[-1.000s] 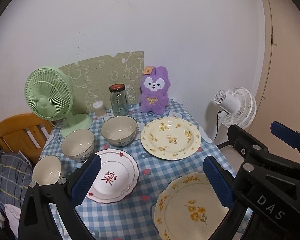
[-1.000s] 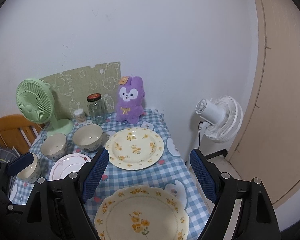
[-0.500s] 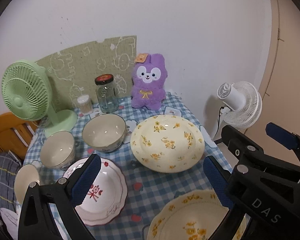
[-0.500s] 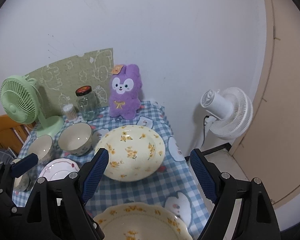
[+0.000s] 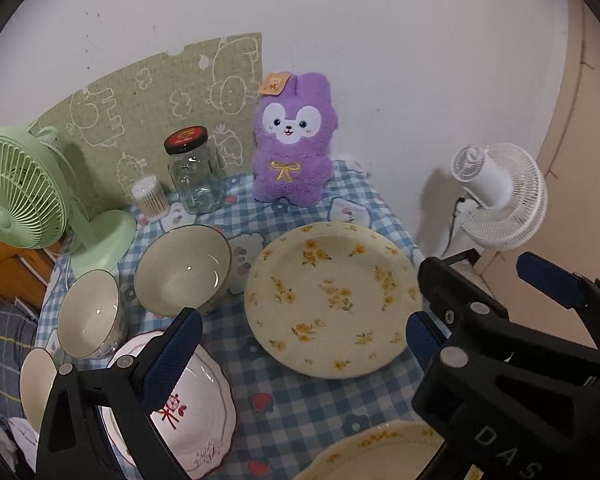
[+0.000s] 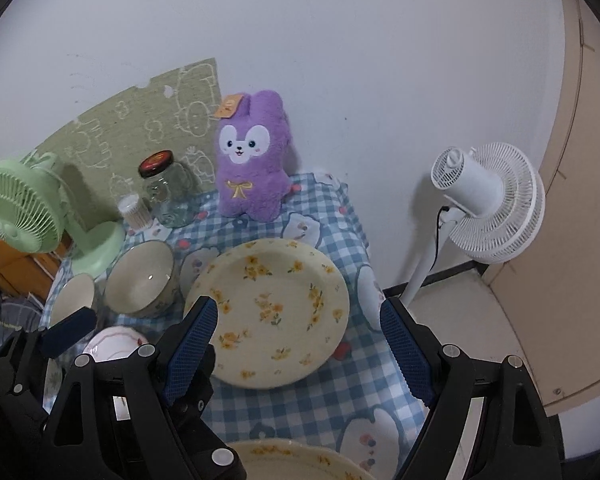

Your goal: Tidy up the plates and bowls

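Observation:
A yellow floral plate (image 5: 332,300) lies in the middle of the blue checked table (image 5: 300,404); it also shows in the right wrist view (image 6: 272,312). A second floral plate (image 5: 376,456) lies at the near edge. A white plate with a red mark (image 5: 196,424) lies at the near left. Three bowls stand on the left: one large (image 5: 184,268), one smaller (image 5: 90,314), one at the table's edge (image 5: 36,384). My left gripper (image 5: 296,344) is open and empty above the table. My right gripper (image 6: 300,344) is open and empty over the floral plate.
A green fan (image 5: 24,196), a jar of cotton swabs (image 5: 150,196), a glass jar (image 5: 194,172) and a purple plush rabbit (image 5: 292,140) stand along the back. A white floor fan (image 6: 488,204) stands right of the table. A wooden chair (image 6: 12,268) is at the left.
Both grippers have moved forward and lower toward the table. The plates and bowls look larger and the near floral plate has slid to the bottom edge of both views.

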A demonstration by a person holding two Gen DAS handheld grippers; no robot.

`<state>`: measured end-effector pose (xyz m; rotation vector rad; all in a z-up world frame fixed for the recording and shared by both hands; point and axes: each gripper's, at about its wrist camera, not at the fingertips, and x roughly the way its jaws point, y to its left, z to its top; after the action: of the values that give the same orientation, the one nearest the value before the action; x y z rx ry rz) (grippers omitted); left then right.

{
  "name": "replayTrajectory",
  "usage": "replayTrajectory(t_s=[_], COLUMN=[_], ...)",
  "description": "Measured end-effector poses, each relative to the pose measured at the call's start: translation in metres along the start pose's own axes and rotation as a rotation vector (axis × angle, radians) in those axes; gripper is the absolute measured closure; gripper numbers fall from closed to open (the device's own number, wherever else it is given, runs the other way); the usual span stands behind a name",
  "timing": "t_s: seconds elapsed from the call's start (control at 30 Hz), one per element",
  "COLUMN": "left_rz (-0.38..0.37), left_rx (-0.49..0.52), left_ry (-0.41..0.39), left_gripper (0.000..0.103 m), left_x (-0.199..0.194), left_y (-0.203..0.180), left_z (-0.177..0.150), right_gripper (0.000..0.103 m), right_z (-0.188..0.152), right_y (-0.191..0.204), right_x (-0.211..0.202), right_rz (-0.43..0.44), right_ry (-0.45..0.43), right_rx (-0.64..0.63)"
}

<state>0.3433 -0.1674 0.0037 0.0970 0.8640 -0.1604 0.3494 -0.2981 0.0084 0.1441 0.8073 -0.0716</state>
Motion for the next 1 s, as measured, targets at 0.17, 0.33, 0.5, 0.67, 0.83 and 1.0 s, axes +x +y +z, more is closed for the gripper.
replayTrajectory(t_s=[0.17, 0.33, 0.5, 0.67, 0.83, 1.0], left_rz=[-0.003, -0.034, -0.014, 0.004, 0.037, 0.061], left_rx=[-0.004, -0.035, -0.032, -0.064, -0.081, -0.116], left_ry=[0.026, 0.083, 0.14, 0.196, 0.189, 0.238], left_gripper=[0.004, 0.006, 0.006, 0.01, 0.01, 0.014], left_x=[0.028, 0.057, 0.087, 0.111, 0.122, 0.14], left_y=[0.002, 0.004, 0.0, 0.002, 0.006, 0.012], left_z=[0.006, 0.008, 0.008, 0.004, 0.003, 0.0], right_gripper=[0.017, 0.017, 0.017, 0.017, 0.017, 0.017], right_z=[0.007, 0.01, 0.01, 0.007, 0.005, 0.002], right_y=[-0.001, -0.007, -0.013, -0.019, -0.025, -0.029], right_x=[0.024, 0.054, 0.083, 0.107, 0.126, 0.145], right_rz=[-0.014, -0.019, -0.03, -0.034, -0.028, -0.022], right_ry=[-0.026, 0.011, 0.057, 0.098, 0.129, 0.159], right_rx=[-0.026, -0.008, -0.032, -0.036, -0.043, -0.042])
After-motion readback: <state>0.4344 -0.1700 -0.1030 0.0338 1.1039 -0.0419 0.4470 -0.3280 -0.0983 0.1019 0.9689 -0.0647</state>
